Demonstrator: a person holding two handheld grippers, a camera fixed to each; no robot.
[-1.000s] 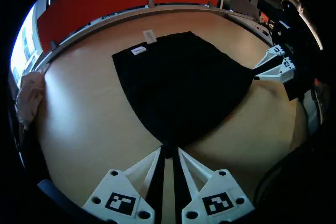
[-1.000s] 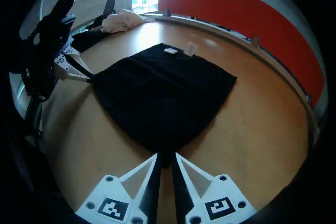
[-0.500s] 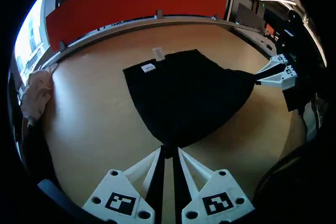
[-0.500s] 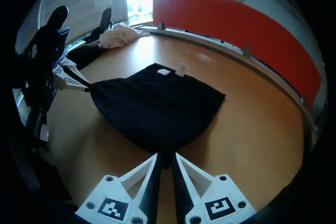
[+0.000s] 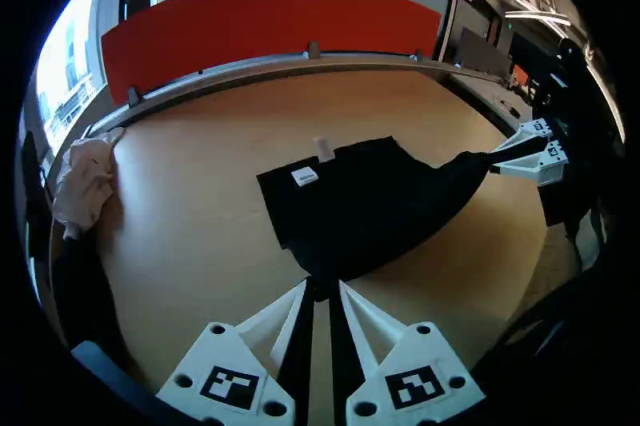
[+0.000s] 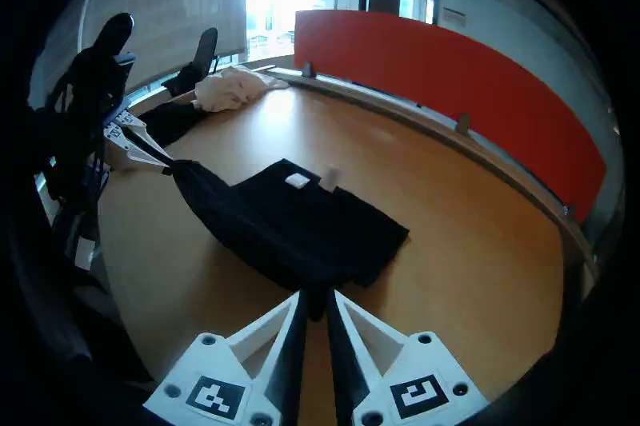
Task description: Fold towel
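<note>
A black towel [image 5: 368, 198] with white tags hangs partly lifted over the wooden table [image 5: 184, 210]; its far edge still rests on the wood. My left gripper [image 5: 320, 288] is shut on one near corner of the towel. The right gripper [image 5: 490, 164] appears at the right of the left gripper view, pinching the other corner. In the right gripper view my right gripper [image 6: 316, 302] is shut on the black towel [image 6: 296, 226], and the left gripper [image 6: 166, 166] holds the opposite corner at the left, so the near edge sags between them.
A red divider panel [image 5: 272, 22] runs along the table's far edge. A pale crumpled cloth [image 5: 84, 182] lies at the left table edge, also seen as the pale cloth [image 6: 232, 86] near a chair. The wooden table [image 6: 480, 266] stretches out to the right.
Both grippers have risen and pulled back, lifting the towel's near edge off the table. The towel looks smaller and farther, its near half now hanging.
</note>
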